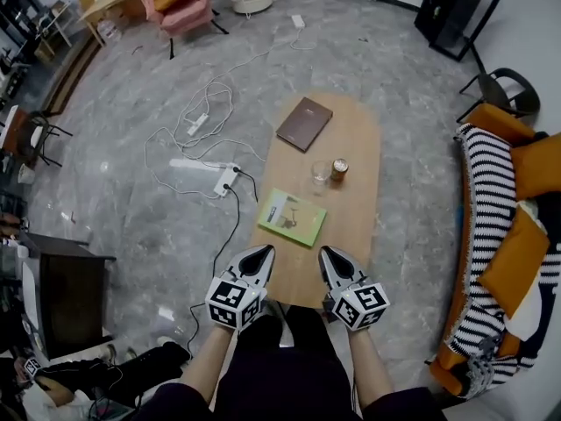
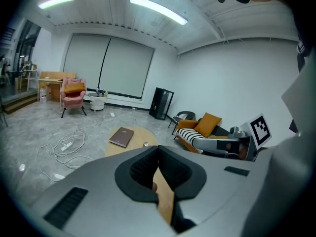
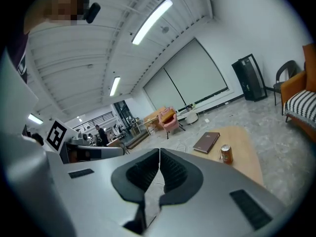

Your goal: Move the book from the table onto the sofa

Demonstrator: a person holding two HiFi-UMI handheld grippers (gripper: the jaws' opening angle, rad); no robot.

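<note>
A brown hardcover book [image 1: 304,123] lies at the far end of the oval wooden table [image 1: 359,209]; it also shows in the left gripper view [image 2: 122,137] and the right gripper view [image 3: 206,142]. A thin green book [image 1: 293,217] lies nearer me on the table. My left gripper [image 1: 260,254] [image 2: 158,154] and right gripper [image 1: 330,257] [image 3: 159,159] hover side by side over the table's near end, just short of the green book. Both are shut with nothing between the jaws. The sofa [image 1: 486,235], with a striped throw and orange cushions, stands at the right.
A drink can [image 1: 339,168] [image 3: 226,154] and a glass [image 1: 320,173] stand mid-table between the two books. White cables and a power strip [image 1: 206,167] trail over the floor to the left. A black chair [image 1: 508,90] stands beyond the sofa, a pink armchair [image 1: 180,3] far back.
</note>
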